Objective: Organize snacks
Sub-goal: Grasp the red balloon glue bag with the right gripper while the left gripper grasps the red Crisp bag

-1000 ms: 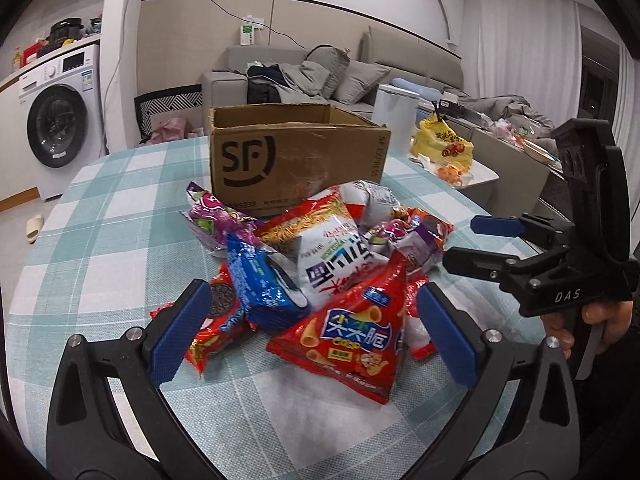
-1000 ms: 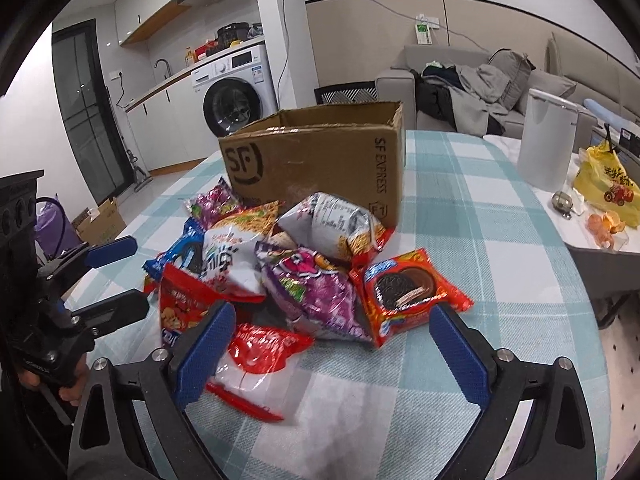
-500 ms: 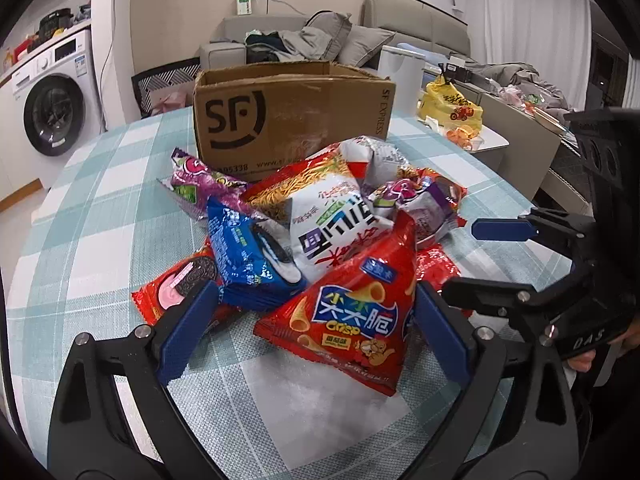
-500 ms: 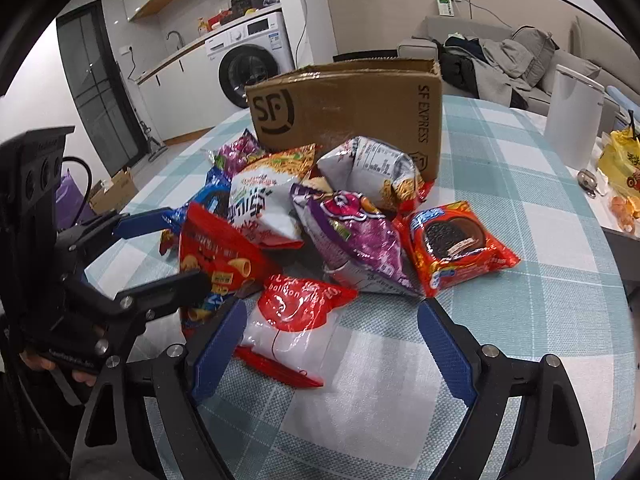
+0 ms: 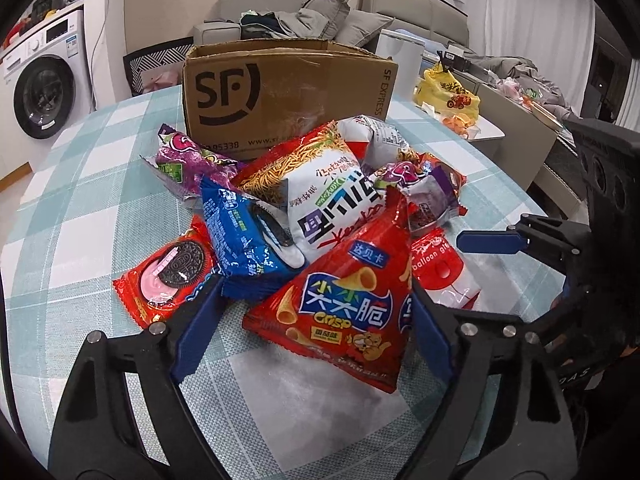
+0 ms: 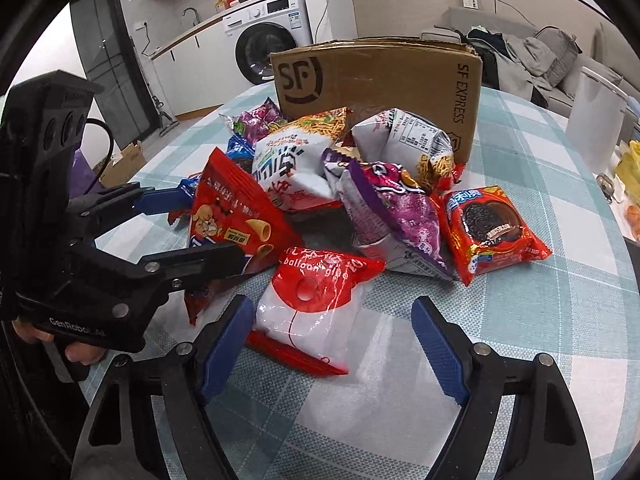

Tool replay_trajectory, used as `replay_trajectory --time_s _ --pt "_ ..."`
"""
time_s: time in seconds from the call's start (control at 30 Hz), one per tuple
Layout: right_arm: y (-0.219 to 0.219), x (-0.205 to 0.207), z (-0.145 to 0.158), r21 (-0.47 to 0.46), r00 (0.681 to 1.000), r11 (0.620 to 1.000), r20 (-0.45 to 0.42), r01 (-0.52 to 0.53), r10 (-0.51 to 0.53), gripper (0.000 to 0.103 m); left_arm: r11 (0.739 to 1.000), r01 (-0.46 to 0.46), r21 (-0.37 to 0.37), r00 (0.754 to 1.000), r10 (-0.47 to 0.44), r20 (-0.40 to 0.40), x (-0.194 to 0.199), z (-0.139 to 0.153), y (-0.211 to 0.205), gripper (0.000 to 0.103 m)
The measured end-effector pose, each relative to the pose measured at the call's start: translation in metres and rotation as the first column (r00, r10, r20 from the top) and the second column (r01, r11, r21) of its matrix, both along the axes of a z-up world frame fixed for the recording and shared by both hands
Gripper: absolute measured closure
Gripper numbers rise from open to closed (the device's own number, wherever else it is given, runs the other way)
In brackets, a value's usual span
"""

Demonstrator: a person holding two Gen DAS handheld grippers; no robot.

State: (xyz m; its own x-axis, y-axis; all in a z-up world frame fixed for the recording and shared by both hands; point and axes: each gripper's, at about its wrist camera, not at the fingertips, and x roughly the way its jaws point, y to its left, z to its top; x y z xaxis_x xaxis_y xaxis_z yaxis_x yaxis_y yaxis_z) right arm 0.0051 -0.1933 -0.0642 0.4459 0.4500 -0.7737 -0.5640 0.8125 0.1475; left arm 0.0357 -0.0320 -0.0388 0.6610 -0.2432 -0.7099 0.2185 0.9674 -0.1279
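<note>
A pile of snack packs lies on the checked table (image 5: 80,184) in front of an open SF cardboard box (image 5: 288,96) (image 6: 380,80). My left gripper (image 5: 314,332) (image 6: 192,232) is low over the pile's near edge. Its jaws are closing, with the red crisp bag (image 5: 344,300) (image 6: 232,216) between them and no firm press showing. My right gripper (image 6: 332,348) is closing too, astride the red-and-clear balloon pack (image 6: 316,304) (image 5: 436,264) without pinching it. One of its blue fingers (image 5: 488,240) shows in the left wrist view.
Also in the pile: a red Oreo pack (image 5: 168,276), a blue Oreo pack (image 5: 248,240), a white noodle bag (image 5: 328,200), purple bags (image 6: 396,216), another red Oreo pack (image 6: 492,228). A white canister (image 6: 592,120) and a yellow bag (image 5: 448,92) stand beyond the table.
Both grippers have come down and closer to the pile, and their jaws have narrowed. The left now brackets the red crisp bag, the right the balloon pack.
</note>
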Motion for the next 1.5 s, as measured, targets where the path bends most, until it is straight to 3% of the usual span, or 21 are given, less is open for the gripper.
replay_trajectory --time_s 0.23,0.5,0.63,0.83,0.9,1.17,1.3,1.5 --pt "0.000 -0.001 0.001 0.011 1.000 1.000 -0.003 -0.012 0.012 0.019 0.999 0.015 -0.035 1.000 -0.015 0.002 -0.004 0.002 0.003 0.050" --pt "0.003 0.001 0.001 0.023 1.000 1.000 -0.014 -0.010 0.010 0.025 0.999 0.020 -0.044 0.999 -0.018 0.031 -0.011 0.006 0.004 0.062" --pt "0.010 0.003 -0.001 0.010 1.000 1.000 -0.019 0.000 0.001 0.030 0.997 0.022 -0.067 0.999 -0.019 0.044 -0.013 0.011 0.008 0.073" --pt "0.019 0.004 -0.001 -0.025 1.000 1.000 -0.007 0.010 -0.010 0.036 0.997 0.025 -0.067 0.999 -0.022 0.042 -0.013 0.012 0.010 0.073" --pt "0.022 0.004 -0.001 -0.049 1.000 0.999 0.005 0.015 -0.014 0.042 0.997 0.031 -0.068 0.999 -0.029 0.031 -0.013 0.009 0.010 0.071" --pt "0.010 0.005 -0.001 -0.039 1.000 0.999 0.008 0.014 -0.014 0.058 0.998 0.035 -0.049 0.999 -0.037 -0.039 -0.007 -0.005 0.005 0.050" --pt "0.004 0.004 0.001 -0.012 1.000 1.000 0.012 0.016 -0.016 0.059 0.998 0.052 -0.041 0.993 -0.056 -0.100 -0.002 -0.013 0.000 0.044" --pt "-0.002 0.004 0.007 0.017 1.000 1.000 0.022 0.016 -0.016 0.060 0.993 0.104 0.049 0.990 -0.098 -0.105 -0.006 -0.015 -0.017 0.035"
